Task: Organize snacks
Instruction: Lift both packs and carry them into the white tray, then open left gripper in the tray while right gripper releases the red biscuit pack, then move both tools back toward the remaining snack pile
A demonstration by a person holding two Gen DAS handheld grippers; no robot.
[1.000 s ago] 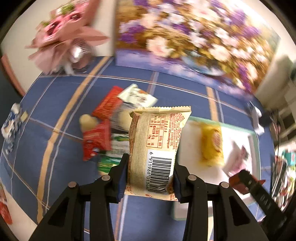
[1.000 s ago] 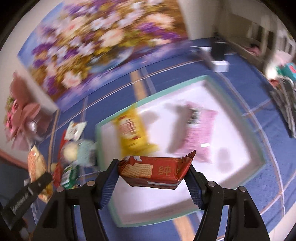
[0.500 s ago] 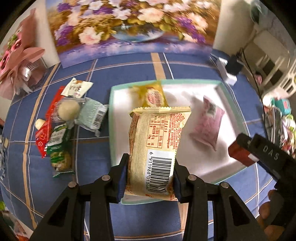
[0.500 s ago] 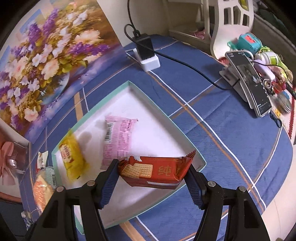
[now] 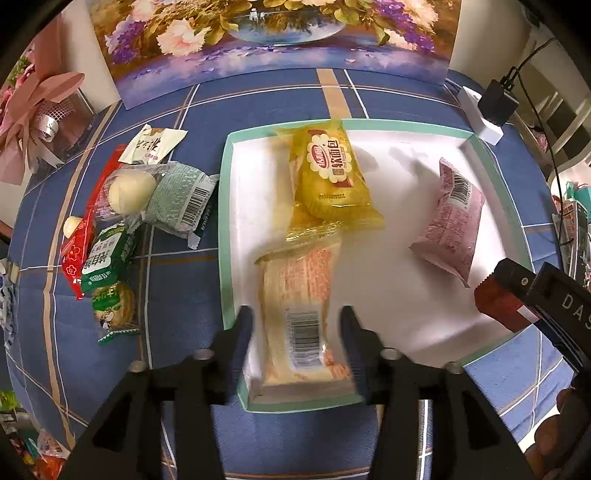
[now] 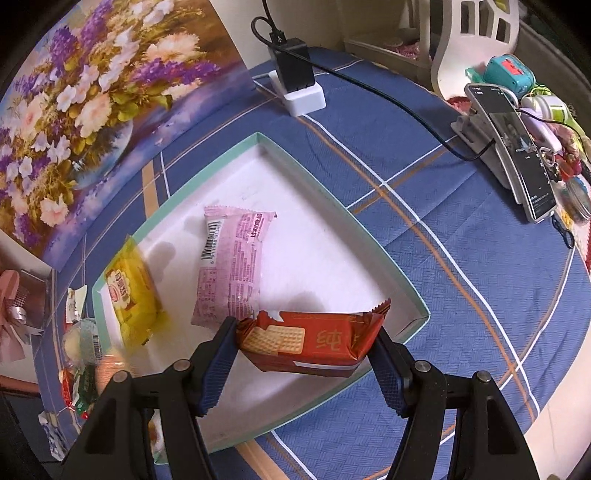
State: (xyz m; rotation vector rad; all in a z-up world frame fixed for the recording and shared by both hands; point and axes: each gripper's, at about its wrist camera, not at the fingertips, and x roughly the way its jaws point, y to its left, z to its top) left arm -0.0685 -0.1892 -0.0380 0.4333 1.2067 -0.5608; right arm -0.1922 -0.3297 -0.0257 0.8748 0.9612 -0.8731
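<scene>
Three packets [image 5: 334, 177] lie in the tray [image 5: 491, 155]; six outside [image 5: 173, 201].

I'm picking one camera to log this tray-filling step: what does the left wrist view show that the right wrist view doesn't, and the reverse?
Left wrist only: the open left gripper around a blurred cream packet in the tray, and a clear look at the unsorted snack pile beside it.

Right wrist only: the phone on a stand and the right gripper clamping the red biscuit pack face-on.

Both: the tray, the yellow packet, the pink packet, the flower painting, the charger.
</scene>
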